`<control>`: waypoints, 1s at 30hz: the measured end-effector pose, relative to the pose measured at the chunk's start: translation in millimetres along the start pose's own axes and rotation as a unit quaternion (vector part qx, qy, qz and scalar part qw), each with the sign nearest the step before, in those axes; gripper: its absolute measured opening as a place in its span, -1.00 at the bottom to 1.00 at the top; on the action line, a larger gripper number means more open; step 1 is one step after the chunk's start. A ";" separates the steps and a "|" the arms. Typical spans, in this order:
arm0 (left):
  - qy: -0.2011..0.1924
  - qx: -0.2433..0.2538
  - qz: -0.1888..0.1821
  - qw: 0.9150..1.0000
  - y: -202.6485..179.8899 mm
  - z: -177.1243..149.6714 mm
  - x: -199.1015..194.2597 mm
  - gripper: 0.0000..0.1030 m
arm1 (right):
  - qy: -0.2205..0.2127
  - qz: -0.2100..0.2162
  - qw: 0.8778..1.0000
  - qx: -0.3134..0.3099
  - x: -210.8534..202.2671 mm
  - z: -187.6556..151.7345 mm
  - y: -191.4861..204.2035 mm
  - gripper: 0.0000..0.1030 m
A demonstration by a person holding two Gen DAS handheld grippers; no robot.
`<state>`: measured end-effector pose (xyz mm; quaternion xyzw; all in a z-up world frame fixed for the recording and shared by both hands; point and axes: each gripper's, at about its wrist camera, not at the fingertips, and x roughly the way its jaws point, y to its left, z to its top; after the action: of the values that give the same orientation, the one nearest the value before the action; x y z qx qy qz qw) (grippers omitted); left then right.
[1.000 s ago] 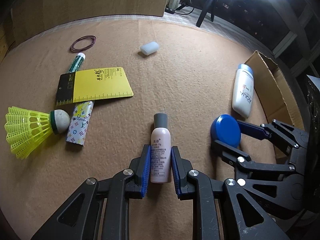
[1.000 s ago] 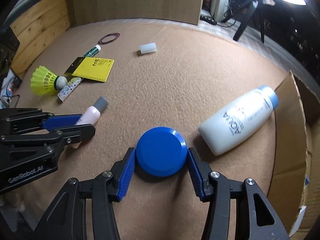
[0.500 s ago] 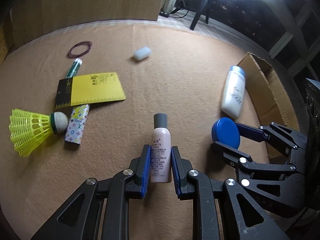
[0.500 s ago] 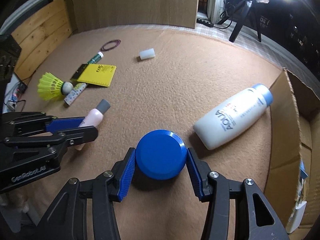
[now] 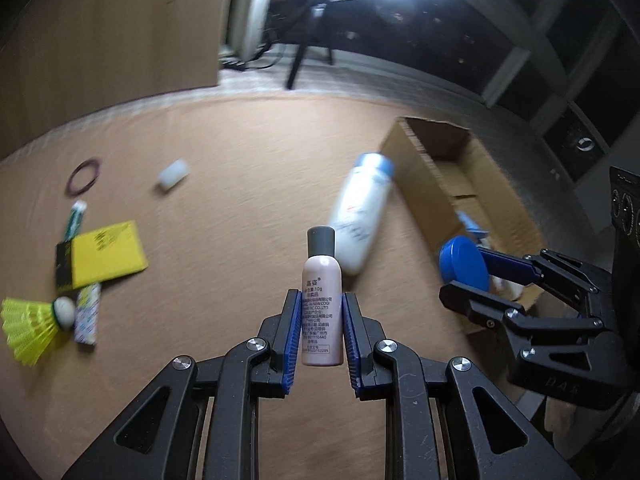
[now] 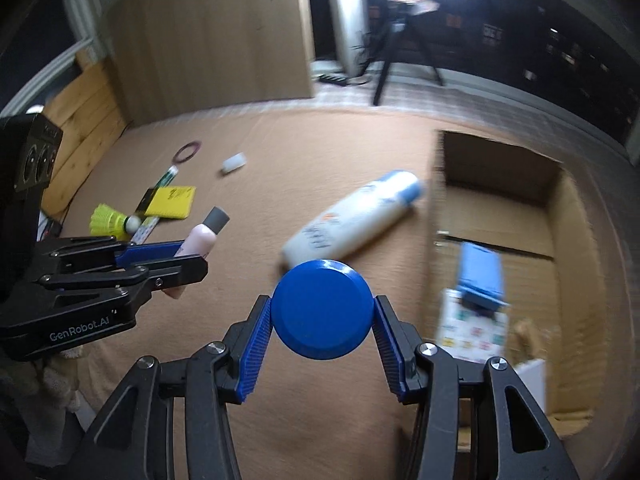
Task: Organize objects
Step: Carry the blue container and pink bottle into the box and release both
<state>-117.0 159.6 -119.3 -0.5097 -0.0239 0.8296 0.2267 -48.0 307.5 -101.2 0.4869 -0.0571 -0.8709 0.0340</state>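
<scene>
Pink plastic fills the middle of the left wrist view: a small pink bottle with a grey cap stands between the blue pads of the left gripper, whose jaws are clenched on its lower half. Beyond the bottle's cap, a large white bottle with a blue cap lies on its side on the tan table cover, its capped end just beside the near wall of an open cardboard box. Right of the white bottle, the right gripper grasps a round blue lid, which sits in front of the box's near wall. Far left of the white bottle lie a yellow card, a yellow shuttlecock, a patterned little pack, a green tube, a purple rubber band and a small white cap, all blurred.

Blue again in the right wrist view: the round blue lid is pinched at its edges between the right gripper's pads, held above the table cover. The white bottle lies just behind the lid, its blue end near the box. Inside the box, right of the white bottle, a blue item rests on a patterned sheet. Left of the white bottle, the left gripper holds the pink bottle tilted, with the shuttlecock and yellow card behind it.
</scene>
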 end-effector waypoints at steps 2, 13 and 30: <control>-0.001 0.013 -0.009 1.000 -16.2 4.3 0.7 -0.58 | -0.008 -0.010 1.000 0.017 -8.4 -2.5 -17.1 -0.10; -0.001 0.075 -0.053 0.996 -104.5 32.0 28.3 -0.58 | -0.026 -0.062 0.994 0.088 -37.7 -20.4 -98.5 -0.10; 0.016 0.117 -0.068 0.991 -193.7 57.9 84.9 -0.58 | -0.021 -0.082 0.990 0.110 -45.8 -41.5 -149.0 -0.10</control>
<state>-130.5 378.2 -110.0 -0.4898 0.0427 0.8013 0.3408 10.8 457.7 -103.9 0.4720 -0.1134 -0.8694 -0.0923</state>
